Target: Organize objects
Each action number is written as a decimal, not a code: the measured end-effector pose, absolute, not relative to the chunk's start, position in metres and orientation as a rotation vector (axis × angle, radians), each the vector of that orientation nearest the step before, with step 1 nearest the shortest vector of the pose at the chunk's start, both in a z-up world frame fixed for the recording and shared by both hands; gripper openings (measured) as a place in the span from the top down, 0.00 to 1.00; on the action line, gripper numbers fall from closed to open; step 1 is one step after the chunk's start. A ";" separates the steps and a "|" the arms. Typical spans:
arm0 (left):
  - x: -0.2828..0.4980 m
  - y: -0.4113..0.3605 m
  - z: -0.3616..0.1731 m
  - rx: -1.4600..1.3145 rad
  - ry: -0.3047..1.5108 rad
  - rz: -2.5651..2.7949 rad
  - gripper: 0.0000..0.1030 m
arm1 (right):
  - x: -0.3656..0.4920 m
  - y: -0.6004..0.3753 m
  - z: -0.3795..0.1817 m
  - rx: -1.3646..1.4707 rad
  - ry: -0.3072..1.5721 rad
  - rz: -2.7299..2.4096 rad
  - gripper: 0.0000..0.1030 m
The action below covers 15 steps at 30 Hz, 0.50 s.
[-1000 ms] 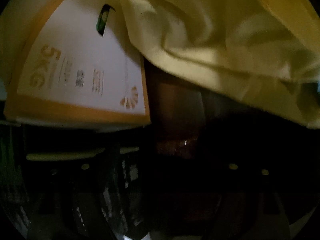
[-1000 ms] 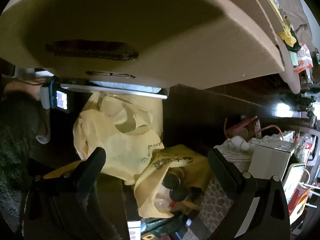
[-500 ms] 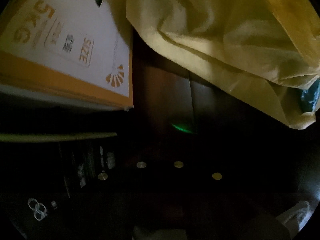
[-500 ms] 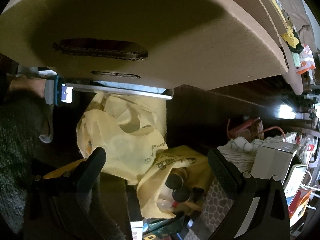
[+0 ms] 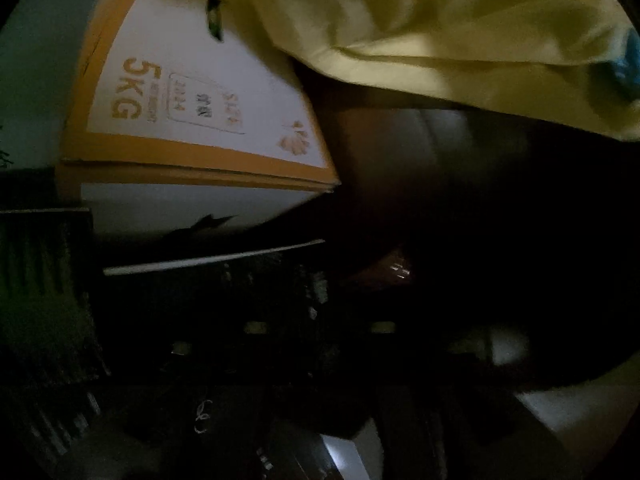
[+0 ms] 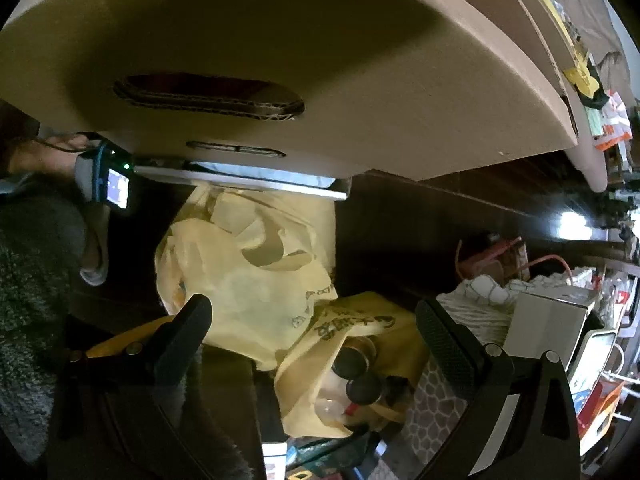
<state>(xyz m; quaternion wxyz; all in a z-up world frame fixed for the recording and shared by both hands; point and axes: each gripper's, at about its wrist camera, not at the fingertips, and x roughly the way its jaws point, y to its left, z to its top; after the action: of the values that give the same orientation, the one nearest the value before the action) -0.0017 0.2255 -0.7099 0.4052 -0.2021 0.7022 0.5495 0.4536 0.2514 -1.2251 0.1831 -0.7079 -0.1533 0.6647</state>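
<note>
Little looks sorted yet: a big cardboard box (image 6: 320, 40) fills the top of your right view, and beneath it yellow bags (image 6: 256, 280), bottles (image 6: 356, 372) and cartons lie jumbled on a dark, cluttered floor. Your right claw (image 6: 316, 328) is wide open and empty. Your left claw has been opening, but the dark hides it; a white-and-orange box (image 5: 200, 92) lies ahead.
</note>
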 end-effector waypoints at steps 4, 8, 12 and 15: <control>-0.007 0.235 -0.718 -0.682 1.725 1.425 0.56 | 0.448 0.257 -1.152 -1.991 -0.426 1.858 0.01; -0.047 0.255 -0.714 -1.268 1.425 1.562 0.41 | 0.438 0.257 -1.083 -1.989 -0.413 1.859 0.01; -0.066 0.262 -0.707 -1.447 1.349 1.597 0.43 | 0.426 0.259 -1.059 -1.984 -0.408 1.843 0.01; -0.080 0.262 -0.697 -1.472 1.215 1.643 0.47 | 0.421 0.257 -1.048 -1.982 -0.403 1.844 0.01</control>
<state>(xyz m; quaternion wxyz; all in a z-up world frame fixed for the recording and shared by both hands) -0.0804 0.2624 -0.6969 0.3069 -0.5563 0.4592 0.6209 0.4213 0.2574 -1.0477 0.2008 -0.7093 -0.1443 0.6601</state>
